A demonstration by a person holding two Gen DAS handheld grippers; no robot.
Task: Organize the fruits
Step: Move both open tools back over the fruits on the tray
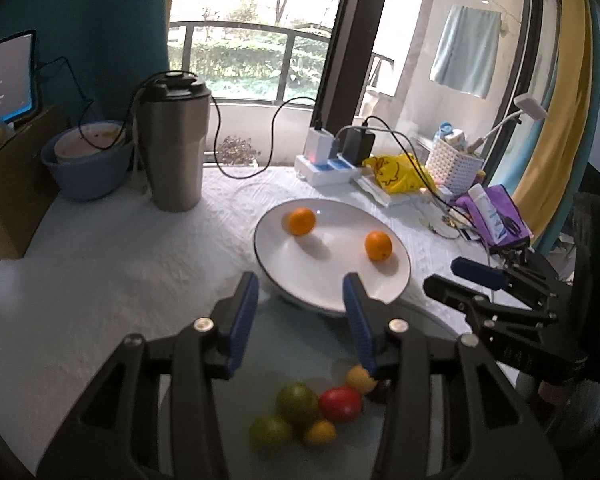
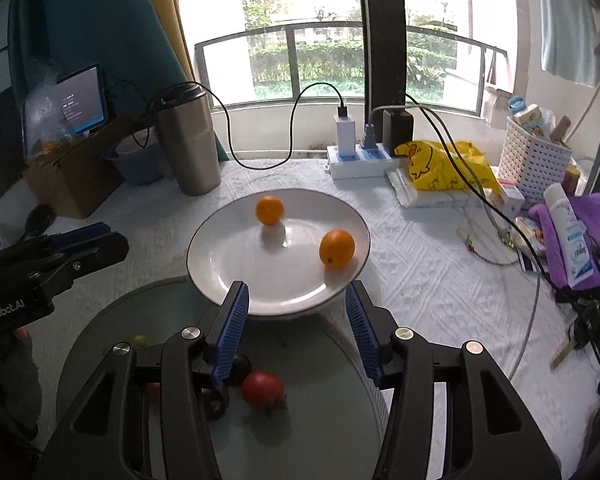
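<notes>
A white plate holds two oranges: one at the back left, slightly blurred, one at the right. In front lies a round glass tray with green fruits, a red fruit and small yellow-orange fruits. My left gripper is open and empty above the tray, near the plate's front rim. My right gripper is open and empty over the tray's far edge; it also shows in the left wrist view.
A steel tumbler, a blue bowl, a power strip with chargers, a yellow bag, a white basket, a purple pouch with a tube and cables ring the white tablecloth.
</notes>
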